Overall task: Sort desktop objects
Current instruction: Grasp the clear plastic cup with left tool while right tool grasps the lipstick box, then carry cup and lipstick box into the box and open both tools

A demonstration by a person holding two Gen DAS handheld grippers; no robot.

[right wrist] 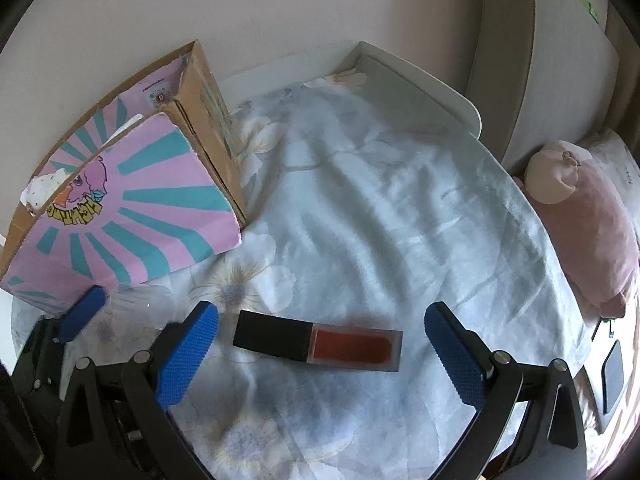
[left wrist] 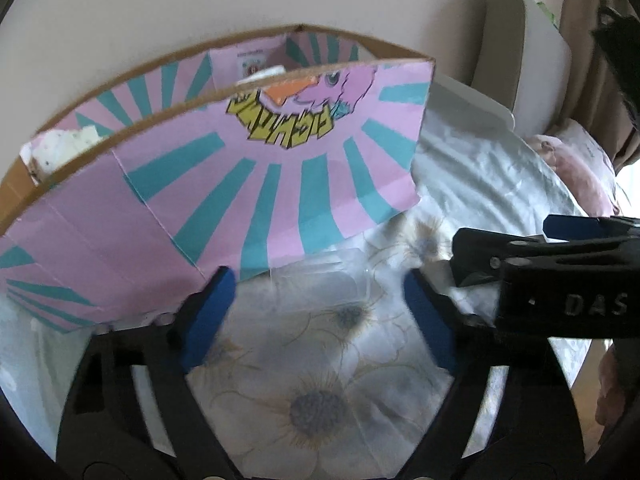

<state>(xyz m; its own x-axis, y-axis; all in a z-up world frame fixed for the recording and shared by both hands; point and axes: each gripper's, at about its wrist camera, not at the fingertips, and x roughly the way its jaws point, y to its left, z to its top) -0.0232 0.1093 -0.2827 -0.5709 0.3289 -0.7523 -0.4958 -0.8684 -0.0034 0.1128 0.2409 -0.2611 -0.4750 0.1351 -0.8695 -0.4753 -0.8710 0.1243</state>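
Note:
A lip gloss tube [right wrist: 318,346] with a black cap and red body lies flat on the floral cloth, crosswise between the fingers of my right gripper [right wrist: 320,350], which is open around it without touching. My left gripper [left wrist: 320,312] is open and empty just in front of the pink and teal cardboard box [left wrist: 224,184]. A clear plastic item [left wrist: 324,280] lies on the cloth between the left fingertips and the box flap. The box also shows in the right wrist view [right wrist: 136,220], open-topped, with white crumpled items inside [right wrist: 44,188].
The table is covered with a pale floral cloth [right wrist: 380,200]. A white tray edge [right wrist: 400,76] stands at the back. A pink plush toy [right wrist: 580,216] lies at the right. A dark phone-like item [right wrist: 612,376] sits at the right edge. The right gripper's body [left wrist: 560,280] crosses the left wrist view.

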